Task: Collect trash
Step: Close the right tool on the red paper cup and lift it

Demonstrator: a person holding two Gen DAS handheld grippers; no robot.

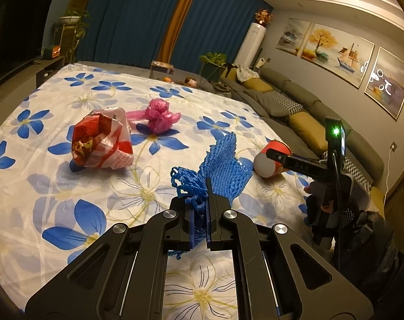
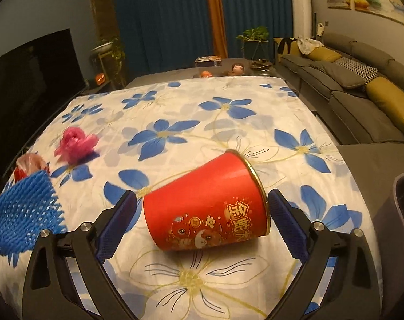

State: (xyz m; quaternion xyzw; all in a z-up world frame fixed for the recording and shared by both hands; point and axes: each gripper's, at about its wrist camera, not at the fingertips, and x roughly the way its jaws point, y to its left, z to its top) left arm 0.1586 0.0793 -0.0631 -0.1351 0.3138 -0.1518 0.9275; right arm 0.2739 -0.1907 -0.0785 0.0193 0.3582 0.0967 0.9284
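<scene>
the left claw is clamped on a blue foam net. the right claw stands wide apart, and a red cup lies on its side between its fingers on the flowered desk, not pressed.

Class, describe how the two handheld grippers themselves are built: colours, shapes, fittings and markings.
Both are matte black plastic with slotted scissor-like arms joined by round silver bolts. The left gripper has narrow black fingers. The right gripper has fingers lined with blue textured pads. From the left camera, the right gripper's body shows a green indicator light and faint embossed lettering.
</scene>
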